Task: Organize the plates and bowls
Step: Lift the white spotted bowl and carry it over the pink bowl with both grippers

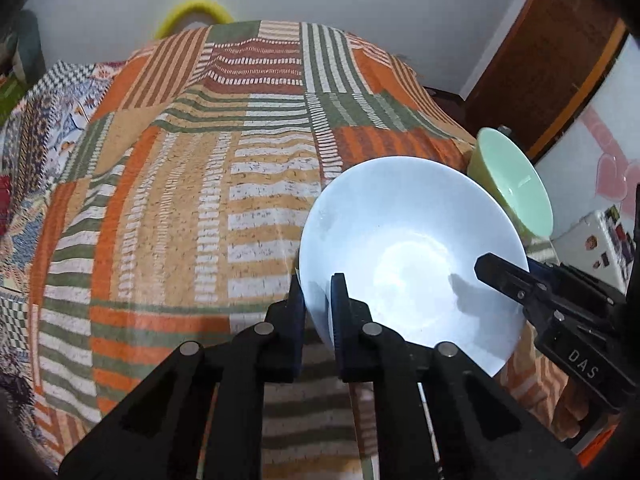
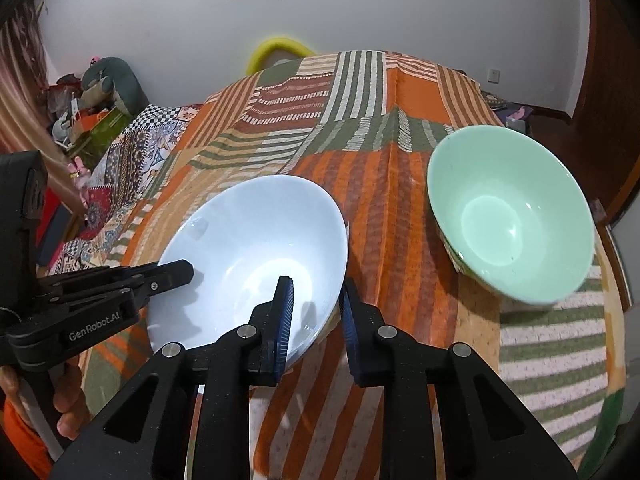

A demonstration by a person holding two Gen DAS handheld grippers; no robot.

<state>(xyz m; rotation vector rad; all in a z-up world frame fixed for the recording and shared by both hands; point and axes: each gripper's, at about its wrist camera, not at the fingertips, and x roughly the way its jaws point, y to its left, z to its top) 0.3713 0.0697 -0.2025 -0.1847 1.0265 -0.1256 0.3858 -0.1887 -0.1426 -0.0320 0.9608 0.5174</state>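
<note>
Two grippers: both clamped on one white bowl.
Left gripper: fingers pinch the bowl's rim, one inside, one outside.
Right gripper: fingers grip the opposite rim wall likewise.
Bowls: two; white one tilted over the patchwork cloth, green bowl just beside it, apart.
Edges: green bowl near the cloth's right edge.
Open room: bare cloth beyond both bowls.

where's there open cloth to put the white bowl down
The striped tablecloth is bare across its far and left stretches, beyond the white bowl. A narrower free strip lies between it and the green bowl. It is crowded at the near edge, where left gripper and right gripper both clamp the white bowl's rim.
</note>
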